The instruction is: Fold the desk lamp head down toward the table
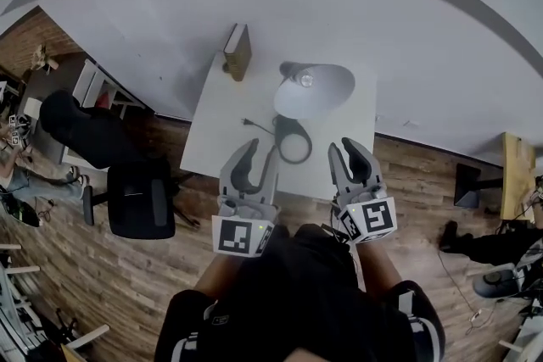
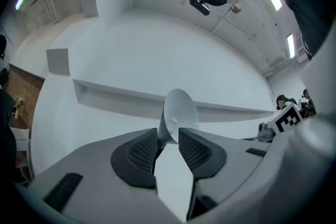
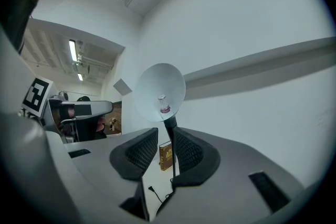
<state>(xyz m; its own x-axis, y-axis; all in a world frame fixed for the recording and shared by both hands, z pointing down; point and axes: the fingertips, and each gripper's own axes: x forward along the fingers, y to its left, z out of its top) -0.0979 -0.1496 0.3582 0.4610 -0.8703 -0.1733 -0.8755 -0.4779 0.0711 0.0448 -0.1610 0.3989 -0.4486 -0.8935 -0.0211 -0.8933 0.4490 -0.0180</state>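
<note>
A desk lamp stands on a small white table (image 1: 221, 131). Its white shade (image 1: 316, 87) faces up with the bulb showing, above a black ring base (image 1: 293, 140) and a loose cord with a plug (image 1: 247, 123). My left gripper (image 1: 258, 163) and right gripper (image 1: 349, 155) hover side by side over the table's near edge, both open and empty, short of the lamp. In the left gripper view the shade (image 2: 178, 110) shows beyond the left gripper (image 2: 169, 137). In the right gripper view the shade (image 3: 160, 91) and its black stem (image 3: 171, 131) rise beyond the right gripper (image 3: 164, 145).
A brown book (image 1: 237, 52) stands upright at the table's far left corner, also in the right gripper view as the book (image 3: 166, 157). Black office chairs (image 1: 140, 197) stand left of the table on the wooden floor. A white wall (image 1: 407, 21) rises behind. A wooden board (image 1: 513, 174) stands at right.
</note>
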